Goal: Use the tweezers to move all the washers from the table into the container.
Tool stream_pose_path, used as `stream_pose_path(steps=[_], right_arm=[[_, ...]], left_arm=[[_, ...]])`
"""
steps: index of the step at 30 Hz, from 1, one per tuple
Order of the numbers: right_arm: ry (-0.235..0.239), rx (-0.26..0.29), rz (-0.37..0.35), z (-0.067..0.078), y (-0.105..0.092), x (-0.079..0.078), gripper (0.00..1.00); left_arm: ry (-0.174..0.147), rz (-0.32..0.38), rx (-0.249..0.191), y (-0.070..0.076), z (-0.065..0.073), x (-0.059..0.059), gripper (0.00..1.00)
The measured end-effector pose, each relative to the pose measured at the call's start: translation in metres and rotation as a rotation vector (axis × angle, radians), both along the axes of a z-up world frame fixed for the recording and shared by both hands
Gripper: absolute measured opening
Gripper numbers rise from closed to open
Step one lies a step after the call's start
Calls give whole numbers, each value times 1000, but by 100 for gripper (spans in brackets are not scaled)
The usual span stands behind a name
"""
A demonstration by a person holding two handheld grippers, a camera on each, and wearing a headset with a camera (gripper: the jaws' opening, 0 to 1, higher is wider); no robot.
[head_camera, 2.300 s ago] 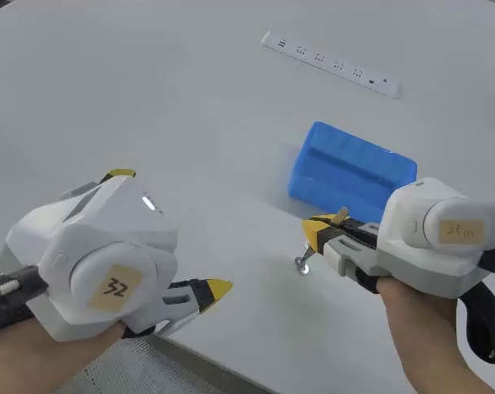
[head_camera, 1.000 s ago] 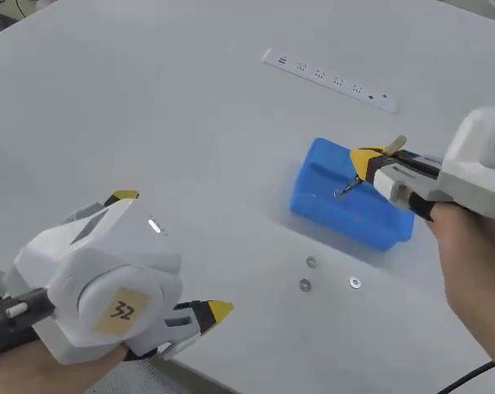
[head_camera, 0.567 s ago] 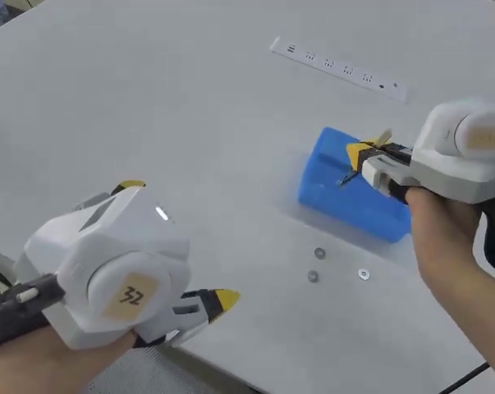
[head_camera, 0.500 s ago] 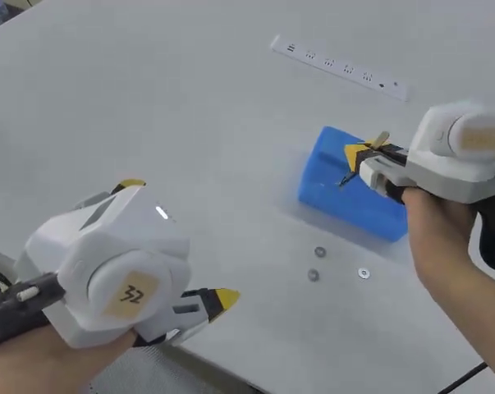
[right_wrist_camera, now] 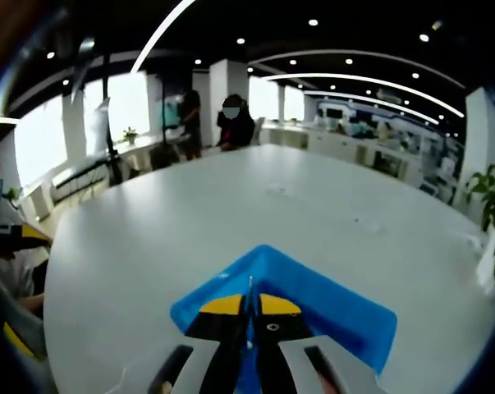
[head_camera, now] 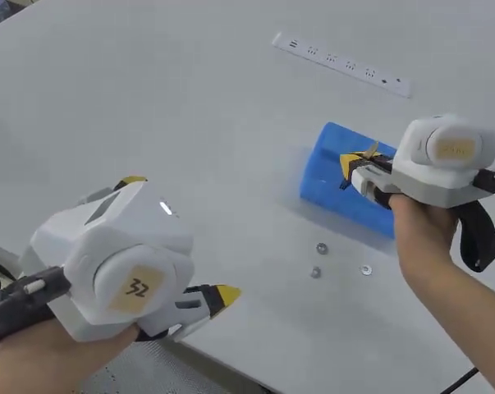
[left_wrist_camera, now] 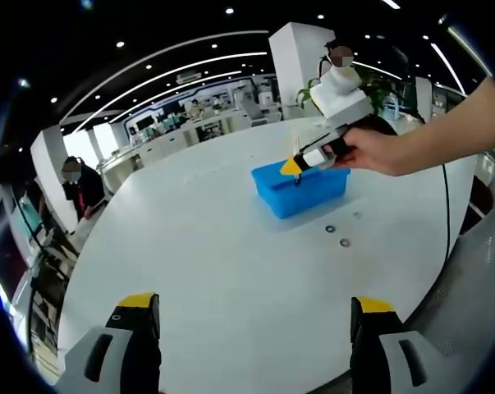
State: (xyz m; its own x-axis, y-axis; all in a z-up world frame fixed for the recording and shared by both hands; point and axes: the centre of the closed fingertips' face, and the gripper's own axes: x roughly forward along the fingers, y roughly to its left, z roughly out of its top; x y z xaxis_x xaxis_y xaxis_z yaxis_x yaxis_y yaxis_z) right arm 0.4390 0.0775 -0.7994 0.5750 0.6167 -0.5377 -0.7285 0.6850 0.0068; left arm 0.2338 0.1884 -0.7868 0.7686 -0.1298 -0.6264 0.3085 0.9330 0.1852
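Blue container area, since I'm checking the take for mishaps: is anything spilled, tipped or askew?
Nothing stands out. The container sits upright on the table, three washers lie flat beside it, and the right gripper holds tweezers over it.

blue container (head_camera: 323, 176), white table (head_camera: 190, 123) (silver washers (head_camera: 321, 248))

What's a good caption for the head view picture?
Right gripper holds tweezers over the blue container; three washers lie on the table.
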Motion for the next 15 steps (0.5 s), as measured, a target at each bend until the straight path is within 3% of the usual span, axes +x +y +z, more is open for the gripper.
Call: stream_pose_path(steps=[10, 13, 15], right_arm=[[-12, -6, -2, 0, -1, -1, 2], [18, 21, -40, 2, -4, 2, 3], [40, 113, -87, 12, -4, 6, 3]], left_arm=[[-2, 0, 1, 1, 0, 0, 99], [-2, 2, 0, 1, 0, 0, 99], [0, 1, 1, 1, 0, -1, 99]])
